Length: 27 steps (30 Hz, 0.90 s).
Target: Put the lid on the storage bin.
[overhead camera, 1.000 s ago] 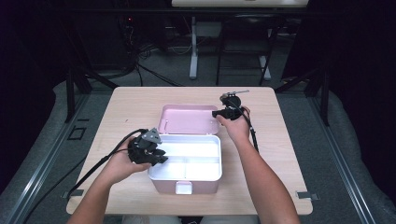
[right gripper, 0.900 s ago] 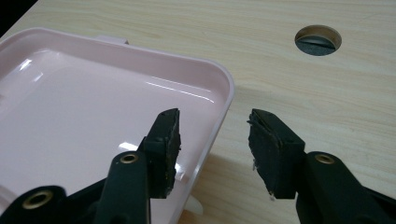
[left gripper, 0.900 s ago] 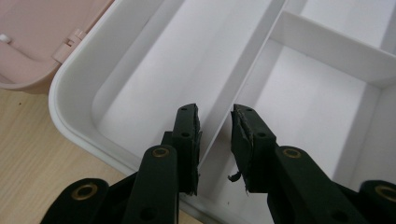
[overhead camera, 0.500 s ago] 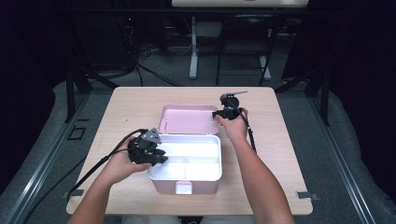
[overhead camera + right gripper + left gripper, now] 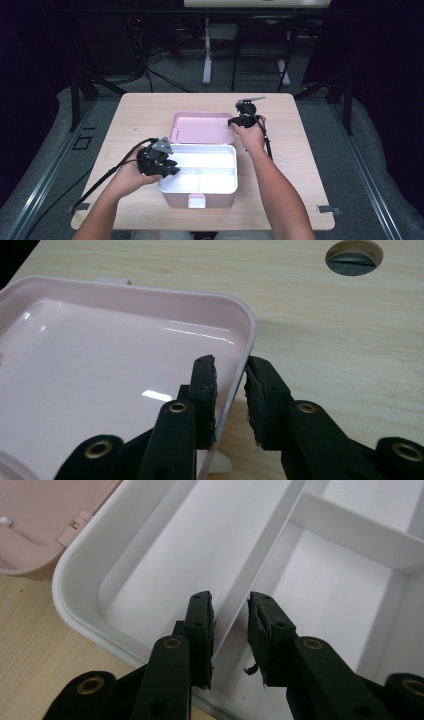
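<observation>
Pink plastic lid (image 5: 100, 385), light and slippery: right gripper (image 5: 231, 390), just closing, straddles its rim; left gripper (image 5: 231, 630) narrowly straddles the tray divider (image 5: 260, 570).

My left gripper (image 5: 230, 630) view: tray (image 5: 150, 555) cut off at 12 and 3 o'clock edges, lid (image 5: 45, 525) clipped at 9. My right gripper (image 5: 230, 400) view: lid clipped at 9 and 6; can't tell if pads touch its rim. High view: box front wall too small for latch (image 5: 196, 201) detail.
</observation>
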Each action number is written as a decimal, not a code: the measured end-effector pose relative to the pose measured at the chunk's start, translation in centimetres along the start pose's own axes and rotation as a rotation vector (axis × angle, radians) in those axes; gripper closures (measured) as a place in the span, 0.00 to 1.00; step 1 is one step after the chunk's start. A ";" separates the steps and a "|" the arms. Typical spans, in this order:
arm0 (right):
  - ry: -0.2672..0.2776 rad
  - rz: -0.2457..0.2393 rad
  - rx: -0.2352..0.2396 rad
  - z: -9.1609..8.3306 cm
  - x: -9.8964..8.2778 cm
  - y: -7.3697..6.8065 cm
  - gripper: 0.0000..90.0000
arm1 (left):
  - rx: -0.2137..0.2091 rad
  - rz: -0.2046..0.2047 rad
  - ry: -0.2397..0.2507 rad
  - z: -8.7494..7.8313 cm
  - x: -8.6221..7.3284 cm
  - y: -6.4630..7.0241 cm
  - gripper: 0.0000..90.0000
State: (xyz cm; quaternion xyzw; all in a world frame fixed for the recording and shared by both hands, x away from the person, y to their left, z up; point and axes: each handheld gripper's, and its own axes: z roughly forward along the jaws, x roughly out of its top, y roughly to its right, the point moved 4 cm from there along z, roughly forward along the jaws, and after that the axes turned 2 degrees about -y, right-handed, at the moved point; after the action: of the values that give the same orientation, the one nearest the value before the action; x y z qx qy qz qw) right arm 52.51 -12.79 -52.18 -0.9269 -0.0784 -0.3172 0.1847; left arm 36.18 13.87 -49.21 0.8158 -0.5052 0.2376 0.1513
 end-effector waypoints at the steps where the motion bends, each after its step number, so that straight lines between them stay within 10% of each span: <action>1: 0.004 -0.002 0.002 -0.1 0.1 0.0 0.84 | 0.000 0.002 -0.002 0.0 0.0 0.0 0.79; 27: 0.115 -0.048 0.009 -4.4 1.5 -1.6 0.93 | -0.002 -0.006 -0.002 0.0 0.0 0.0 0.79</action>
State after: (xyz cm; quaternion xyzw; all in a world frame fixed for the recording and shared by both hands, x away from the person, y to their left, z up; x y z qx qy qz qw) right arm 50.82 -13.01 -47.55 -0.9042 -0.0910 -0.3739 0.1853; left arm 36.21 13.89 -49.21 0.8175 -0.5029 0.2360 0.1522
